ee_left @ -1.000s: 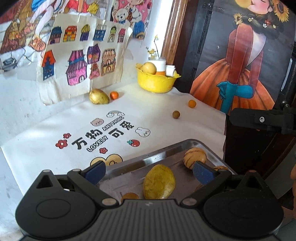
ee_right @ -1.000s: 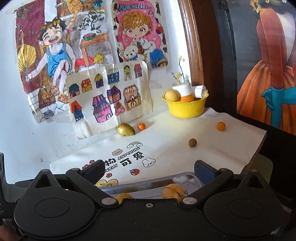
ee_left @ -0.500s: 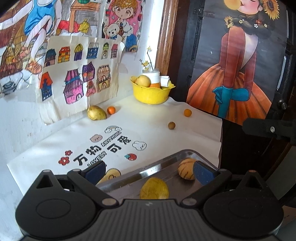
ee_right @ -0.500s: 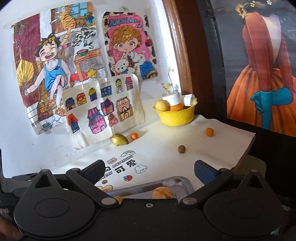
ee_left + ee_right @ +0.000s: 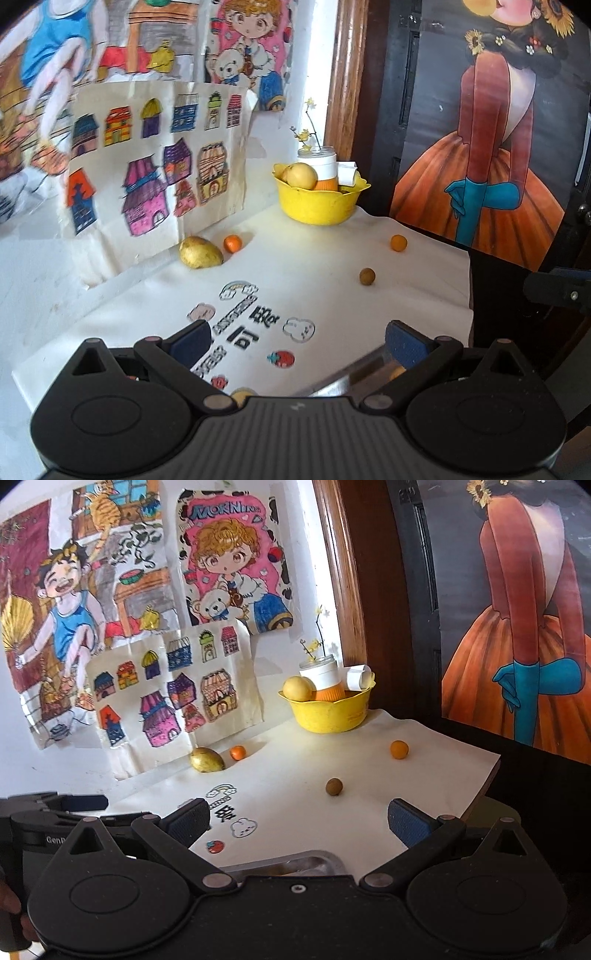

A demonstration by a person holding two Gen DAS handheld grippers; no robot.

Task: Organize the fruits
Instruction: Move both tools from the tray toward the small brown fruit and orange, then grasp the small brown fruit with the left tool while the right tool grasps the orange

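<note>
Nearest the left wrist camera, the left claw (image 5: 297, 338) is spread wide with nothing between its blue pads (image 5: 400, 343), hanging over the white cloth (image 5: 325, 280) that covers the surface. Just under its right finger shows a corner of the metal tray (image 5: 343, 382), with a bit of yellowish fruit peeking out beside the pad — too little shows to name it. The right claw (image 5: 297, 821) is spread too, empty, with the tray rim (image 5: 317, 860) just ahead of its body and something orange-yellow inside, mostly hidden.

Farther out on the cloth lie the loose fruits: a small brown fruit (image 5: 367, 276) towards the right edge, and beyond it, well apart, a small orange (image 5: 399, 243). Over at the wall side a yellow-green mango (image 5: 200, 252) lies just beside a second orange (image 5: 232, 243), both at the foot of a paper with drawn houses (image 5: 155, 162).

At the far corner stands a yellow bowl (image 5: 317, 206) — it holds a pale yellow round fruit (image 5: 301, 176), a white jar (image 5: 325, 166) with a flower sprig, and a white roll of paper (image 5: 360, 675).
</note>
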